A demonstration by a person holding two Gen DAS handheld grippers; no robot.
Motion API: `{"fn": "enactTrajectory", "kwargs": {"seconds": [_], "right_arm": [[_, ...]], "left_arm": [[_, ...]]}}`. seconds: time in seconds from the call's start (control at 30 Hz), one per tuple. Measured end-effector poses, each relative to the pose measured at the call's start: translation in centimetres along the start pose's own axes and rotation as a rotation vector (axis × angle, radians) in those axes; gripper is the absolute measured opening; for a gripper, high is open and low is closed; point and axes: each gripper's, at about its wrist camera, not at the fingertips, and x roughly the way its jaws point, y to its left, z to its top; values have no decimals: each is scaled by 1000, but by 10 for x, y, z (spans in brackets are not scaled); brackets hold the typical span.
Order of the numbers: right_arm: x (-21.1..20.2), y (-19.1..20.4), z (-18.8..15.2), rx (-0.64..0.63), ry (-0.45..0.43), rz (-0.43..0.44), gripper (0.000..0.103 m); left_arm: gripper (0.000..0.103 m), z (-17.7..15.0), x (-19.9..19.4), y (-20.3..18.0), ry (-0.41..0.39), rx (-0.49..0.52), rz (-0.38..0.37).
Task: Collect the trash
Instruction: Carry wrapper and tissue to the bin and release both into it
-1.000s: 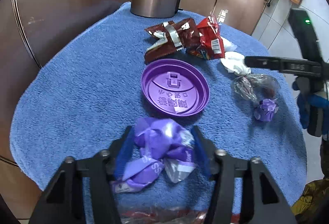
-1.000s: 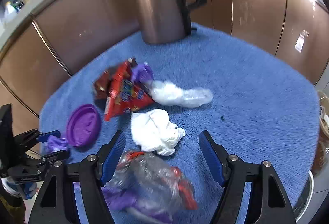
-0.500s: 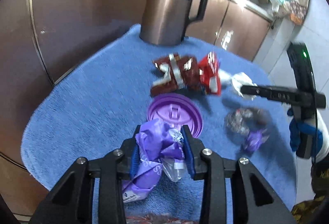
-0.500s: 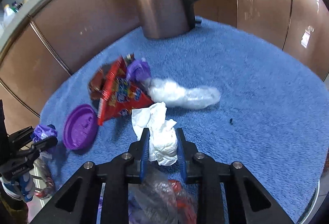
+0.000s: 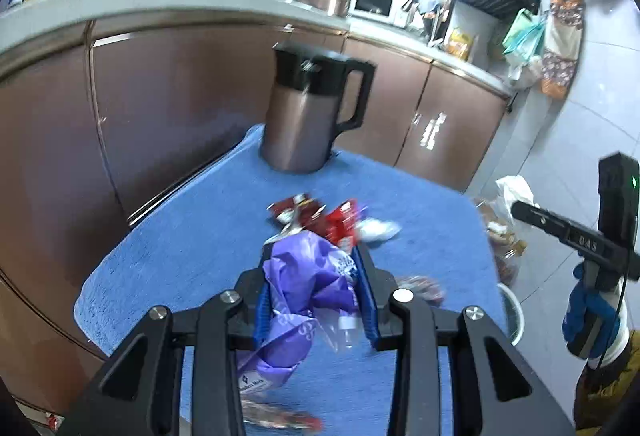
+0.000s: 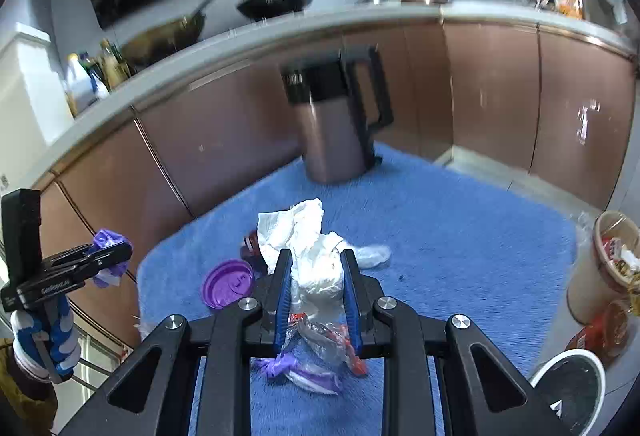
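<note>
My left gripper [image 5: 316, 268] is shut on a crumpled purple wrapper [image 5: 304, 284] and holds it up above the blue towel [image 5: 192, 236]. My right gripper [image 6: 314, 268] is shut on a white crumpled tissue [image 6: 304, 232], also lifted off the towel. Below the tissue lie a clear plastic wrapper with red print [image 6: 324, 340] and a small purple scrap [image 6: 280, 364]. A purple plastic lid [image 6: 228, 284] sits left of them. Red snack wrappers [image 5: 320, 216] and a clear white bag [image 5: 376, 228] lie further back on the towel. The left gripper [image 6: 108, 252] shows in the right wrist view with the purple wrapper.
A brown jug with a black handle [image 5: 308, 116] stands at the towel's far edge. A white bin [image 6: 572, 384] and a paper bucket of rubbish [image 6: 600, 268] stand on the floor to the right. Brown cabinets [image 5: 160, 96] ring the table. The right gripper's body [image 5: 588, 244] is at the right.
Both grippers closed on their items, the left on the purple wrapper and the right on the white tissue, then lifted them off the towel. The views tilted up toward the counter.
</note>
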Motion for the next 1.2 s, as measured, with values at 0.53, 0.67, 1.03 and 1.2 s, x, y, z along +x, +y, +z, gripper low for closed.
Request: {"fn": "enactTrajectory", "kwargs": {"seconds": [0.53,0.67,1.03,1.2], "right_arm": [[-173,-98,-45,103,-234,-339,22],[-194,-139,-72,193,-226,-455,24],[-172,-260,-146,446,-42,-604,26],[-159,-296,-168,516,18,-661,54]], "left_arm": [[34,29,38,-194,31,170,-226],[34,25,77,-253,108,214,-295],[38,-15,191,-428,306,327,-453],[54,-28,230,-464,381,298,-496]]}}
